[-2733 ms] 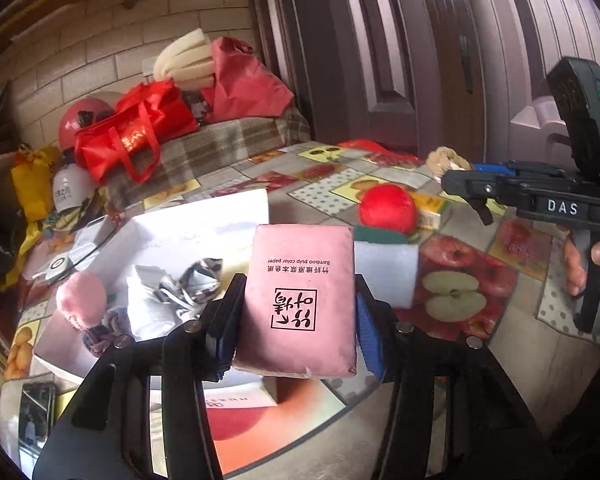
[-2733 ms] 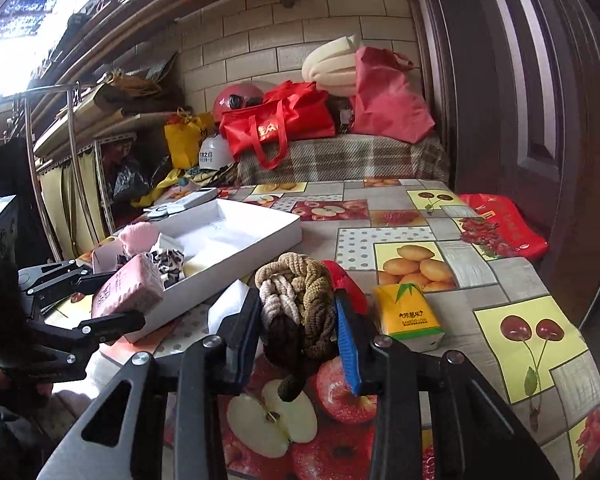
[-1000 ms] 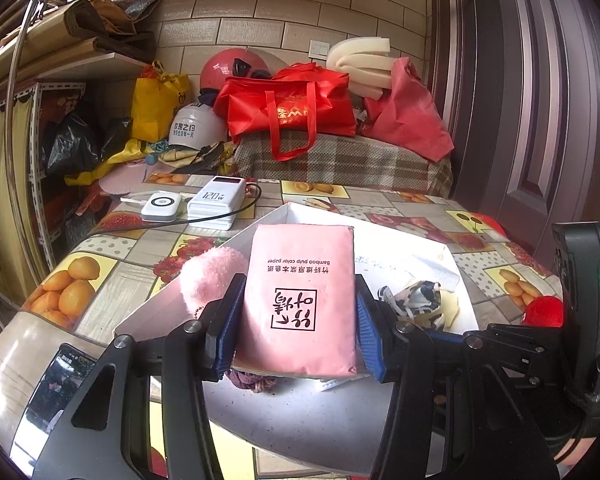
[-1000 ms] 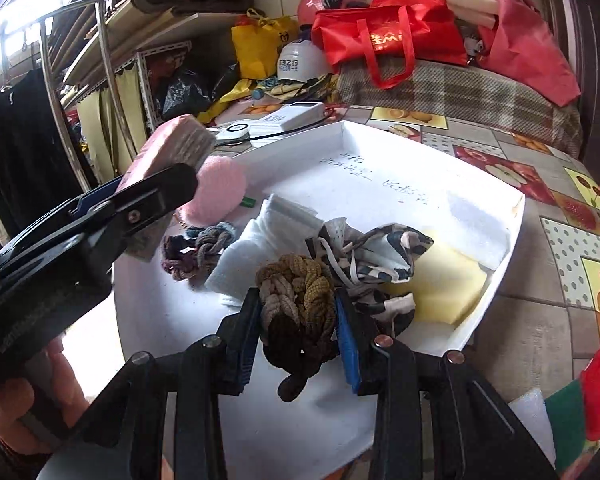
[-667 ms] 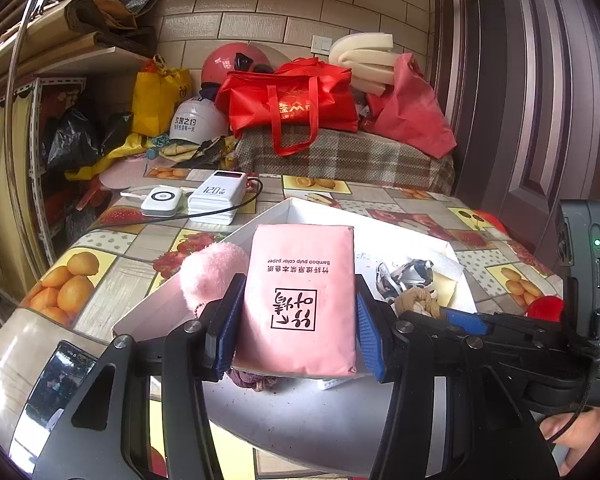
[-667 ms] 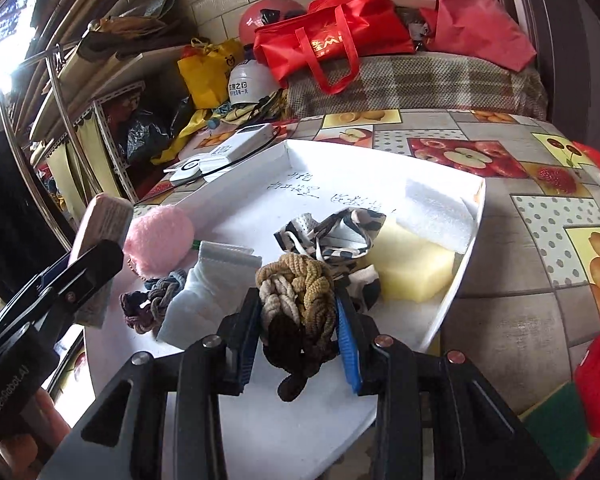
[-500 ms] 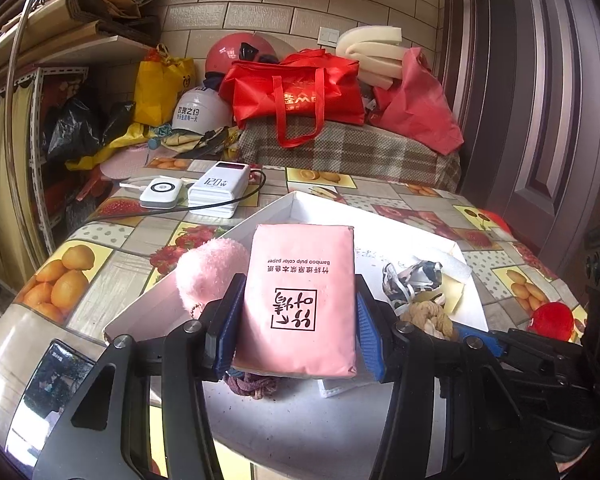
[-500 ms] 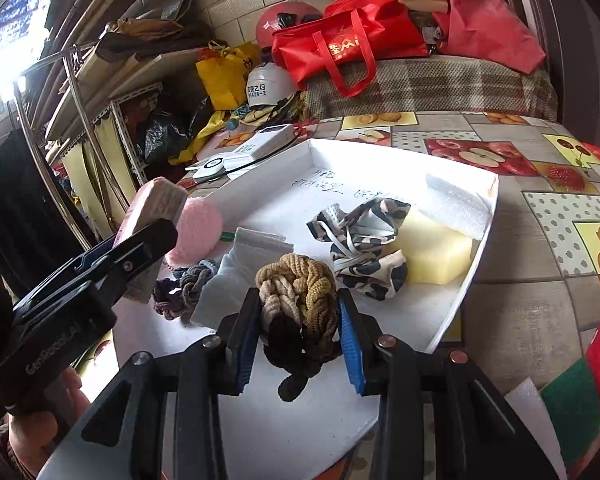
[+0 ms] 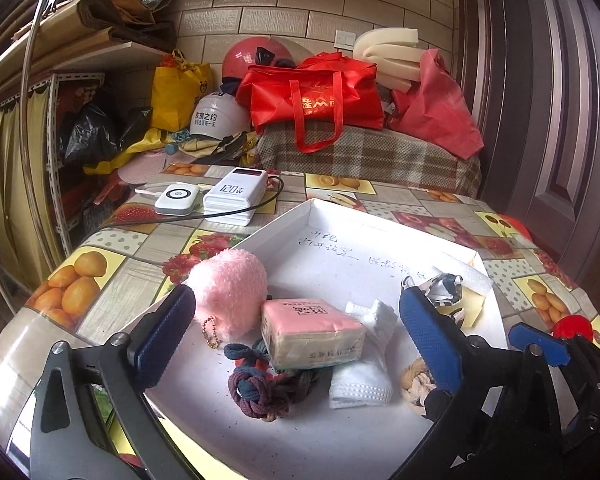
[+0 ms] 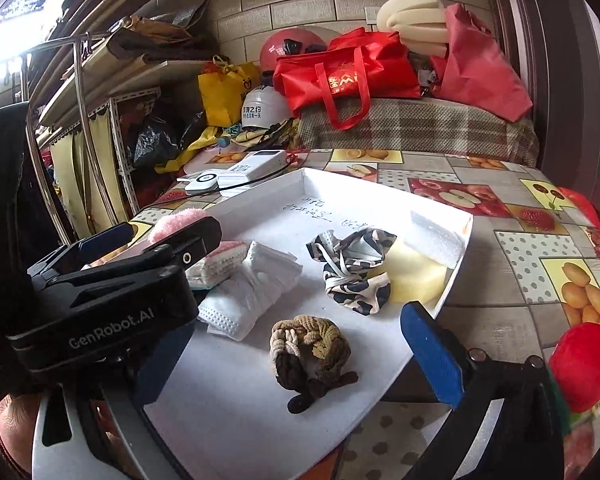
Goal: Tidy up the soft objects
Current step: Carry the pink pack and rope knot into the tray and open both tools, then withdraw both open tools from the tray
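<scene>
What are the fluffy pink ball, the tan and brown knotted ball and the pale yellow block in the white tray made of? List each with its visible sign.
Fluffy pink ball: looks like plush synthetic fur, matte; fuzzy fibres, small metal bead chain.
Tan and brown knotted ball: apparently braided cotton rope; twisted strands visible.
Pale yellow block: probably foam sponge; soft rounded edges, dull surface.

Tray (image 10: 456, 264) far half clear; near half crowded: tissue pack (image 9: 310, 332), rope knot (image 10: 310, 346).
</scene>
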The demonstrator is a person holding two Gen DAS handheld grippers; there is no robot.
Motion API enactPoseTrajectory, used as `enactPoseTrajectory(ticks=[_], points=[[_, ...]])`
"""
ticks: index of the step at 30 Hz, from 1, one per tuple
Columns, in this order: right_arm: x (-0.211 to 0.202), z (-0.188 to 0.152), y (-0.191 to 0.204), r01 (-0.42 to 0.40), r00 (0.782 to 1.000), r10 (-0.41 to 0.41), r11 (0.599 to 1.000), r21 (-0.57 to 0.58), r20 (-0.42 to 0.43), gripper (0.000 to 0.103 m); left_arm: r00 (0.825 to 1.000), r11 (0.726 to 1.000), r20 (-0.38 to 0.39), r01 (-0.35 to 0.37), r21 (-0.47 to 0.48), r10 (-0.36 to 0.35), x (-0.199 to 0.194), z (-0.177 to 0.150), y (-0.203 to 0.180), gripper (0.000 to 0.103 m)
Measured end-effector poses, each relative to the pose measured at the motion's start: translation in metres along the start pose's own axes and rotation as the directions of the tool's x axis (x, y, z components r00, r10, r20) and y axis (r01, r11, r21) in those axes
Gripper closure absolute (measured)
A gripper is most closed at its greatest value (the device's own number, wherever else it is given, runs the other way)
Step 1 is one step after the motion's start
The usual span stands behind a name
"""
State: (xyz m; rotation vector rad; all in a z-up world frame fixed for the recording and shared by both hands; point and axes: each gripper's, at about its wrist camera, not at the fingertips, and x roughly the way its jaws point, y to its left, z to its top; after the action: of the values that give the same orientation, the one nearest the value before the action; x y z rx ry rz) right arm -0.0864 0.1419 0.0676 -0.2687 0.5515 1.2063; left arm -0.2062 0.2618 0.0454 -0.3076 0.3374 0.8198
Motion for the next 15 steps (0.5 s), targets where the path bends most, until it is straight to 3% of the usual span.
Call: enactPoseTrajectory(ticks=[15], points=[[-0.012,-0.005,-0.001,0.028,0.999,-0.029,1.000,0.008,0.046,0.000,0.998,0.999,0.067,-0.014,-0.034,0.016,-0.014,0.000,0.007,0.000]])
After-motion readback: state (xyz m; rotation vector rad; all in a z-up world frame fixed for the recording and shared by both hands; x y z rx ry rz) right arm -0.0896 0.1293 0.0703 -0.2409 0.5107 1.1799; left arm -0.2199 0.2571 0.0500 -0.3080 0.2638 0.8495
